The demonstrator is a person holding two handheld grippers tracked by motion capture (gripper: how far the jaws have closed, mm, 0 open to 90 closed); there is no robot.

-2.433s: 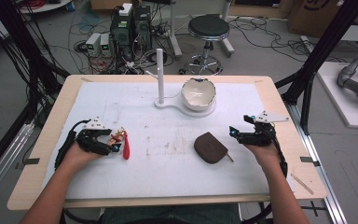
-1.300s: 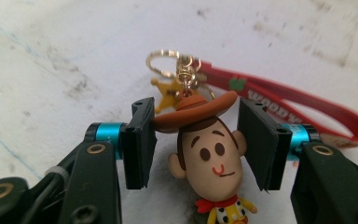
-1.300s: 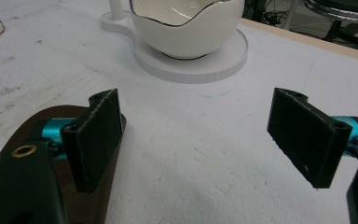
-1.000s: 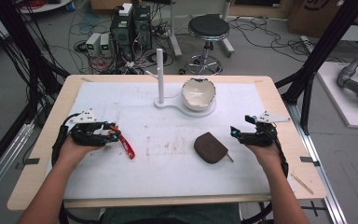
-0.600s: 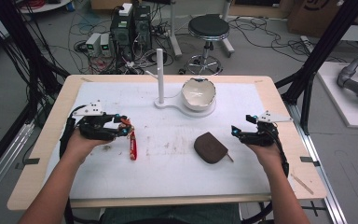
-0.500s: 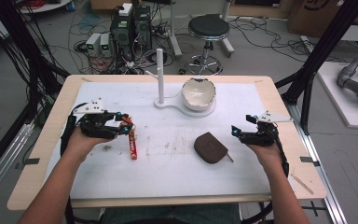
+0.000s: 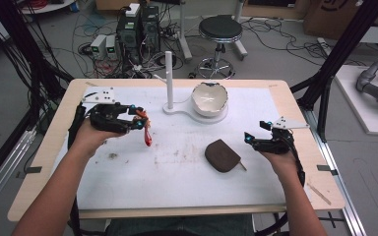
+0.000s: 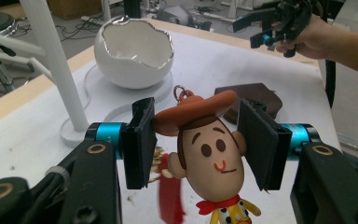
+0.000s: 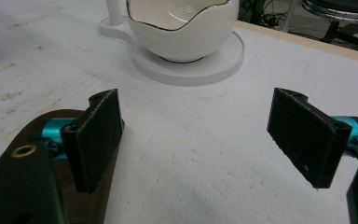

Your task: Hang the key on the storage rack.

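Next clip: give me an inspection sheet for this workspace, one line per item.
Surface: white mat on a wooden table, lightly smudged.
Job's things: cowboy keychain between the left gripper's pads, off the mat; white stand with a side peg; egg-shaped bowl on the stand's base; brown pouch flat on the mat.
Clutter: nothing seen on the mat.
Grippers: left gripper shut on the keychain's head; right gripper open, empty, near the pouch.
Cables: a black cable trails from each gripper along the forearm.
Surroundings: stool, electronics boxes and loose floor cables behind the table; black frame posts at the sides.
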